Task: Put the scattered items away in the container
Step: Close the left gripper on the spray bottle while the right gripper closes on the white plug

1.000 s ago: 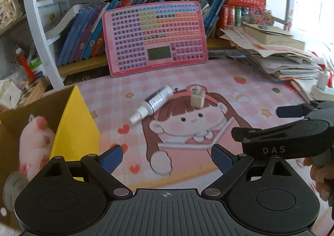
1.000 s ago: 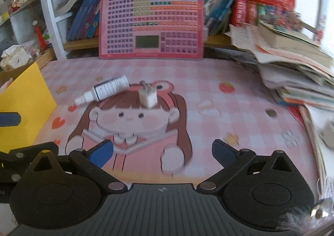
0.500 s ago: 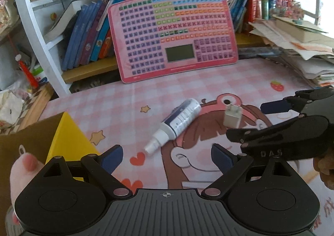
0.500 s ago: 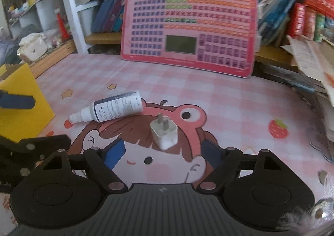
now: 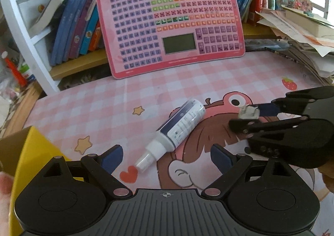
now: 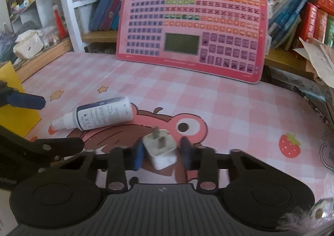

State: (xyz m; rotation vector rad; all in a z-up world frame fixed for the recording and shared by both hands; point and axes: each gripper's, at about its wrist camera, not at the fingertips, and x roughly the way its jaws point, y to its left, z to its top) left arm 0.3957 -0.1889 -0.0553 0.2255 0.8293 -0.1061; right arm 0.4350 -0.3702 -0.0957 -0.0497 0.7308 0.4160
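On mat [image 6: 229, 98], one bottle [image 6: 100, 116], one charger [image 6: 160, 149].

Each hand-held gripper [image 5: 166, 158] [image 6: 161, 153] has a matte black ribbed body, two round housings, silver screws, a small crosshair mark and blue pads [image 5: 111, 157] on black fingers.

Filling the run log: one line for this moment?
right tool: closing around charger plug | left tool: open, near spray bottle
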